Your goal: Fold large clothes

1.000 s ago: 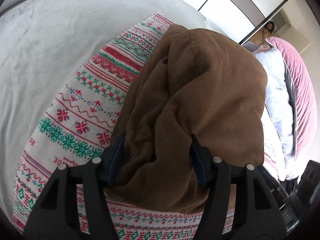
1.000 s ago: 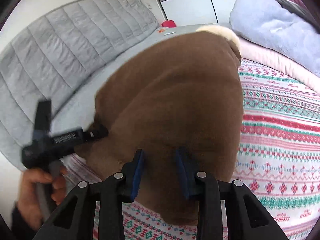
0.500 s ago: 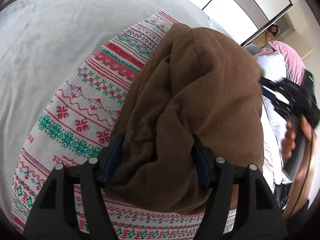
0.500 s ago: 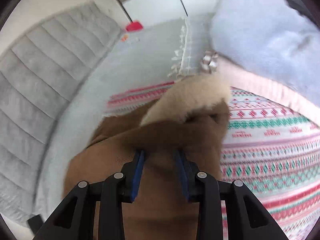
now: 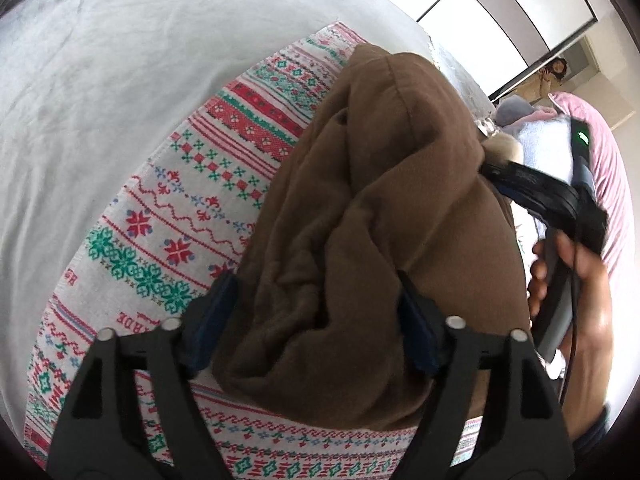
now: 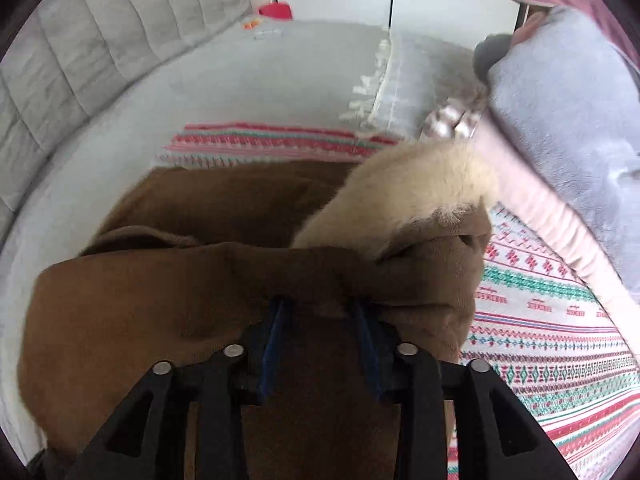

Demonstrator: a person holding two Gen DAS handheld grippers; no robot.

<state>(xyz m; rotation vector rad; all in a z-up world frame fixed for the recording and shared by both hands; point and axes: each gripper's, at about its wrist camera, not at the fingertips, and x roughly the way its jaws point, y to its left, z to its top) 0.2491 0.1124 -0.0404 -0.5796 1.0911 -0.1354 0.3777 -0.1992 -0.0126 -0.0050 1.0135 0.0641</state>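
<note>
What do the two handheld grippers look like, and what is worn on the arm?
The left gripper and right gripper have black frames with triangular cut-outs, silver rivets and blue-padded fingers. The right gripper has a grey handle, a black cable and a green light. A dark sleeve cuff shows.

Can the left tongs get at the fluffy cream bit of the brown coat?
Probably not right away. The left tongs, opening, straddle the near end of the brown coat. The fluffy trim lies at the far end beside the right tongs, with the bunched coat between.
</note>
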